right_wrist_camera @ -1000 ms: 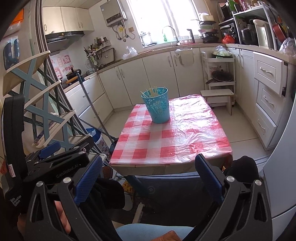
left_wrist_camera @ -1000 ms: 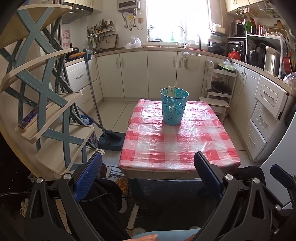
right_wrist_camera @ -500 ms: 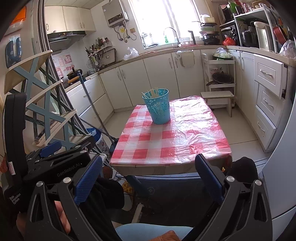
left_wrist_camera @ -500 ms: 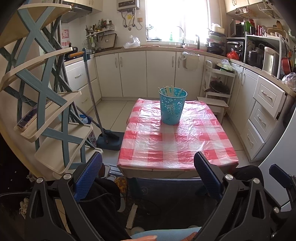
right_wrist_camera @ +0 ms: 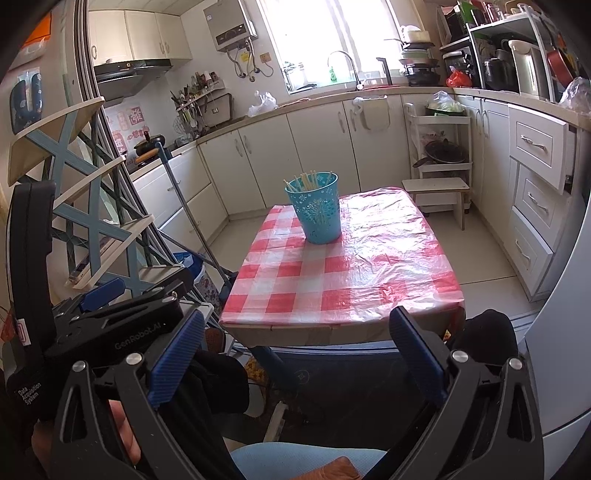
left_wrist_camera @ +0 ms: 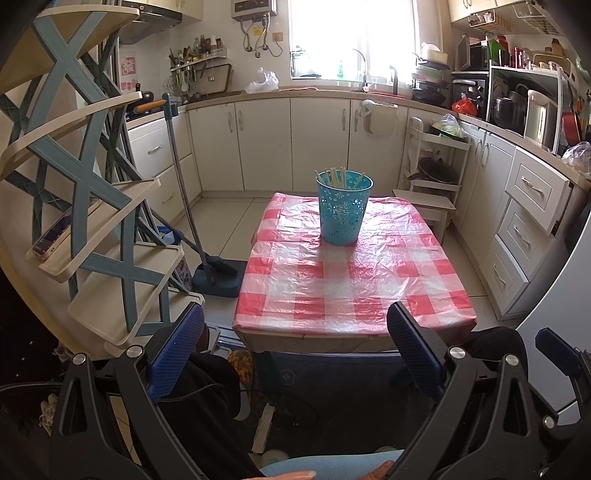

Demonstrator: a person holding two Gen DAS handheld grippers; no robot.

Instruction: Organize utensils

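Teal cup (left_wrist_camera: 344, 206) of chopsticks (left_wrist_camera: 338, 178) on checkered bench (left_wrist_camera: 351, 280) — well beyond both grippers' fingers (left_wrist_camera: 176, 347), spread apart, empty.

The chopsticks (left_wrist_camera: 341, 179) are showing only their tips above the blue basket (left_wrist_camera: 342, 209), its wall hiding their lower lengths, and the table's (right_wrist_camera: 332, 325) legs are lying mostly hidden below.

Left gripper (right_wrist_camera: 110, 334) body: read "GenRobot.AI" in grey letters.
Left gripper handle (right_wrist_camera: 27, 393): carried "Data Acquisition System" in small white print.
Red wall stickers (right_wrist_camera: 127, 127): showed characters too blurred to read.
Water heater (right_wrist_camera: 229, 23): bore a front label too small to read.
Left wrist view: held no legible text.
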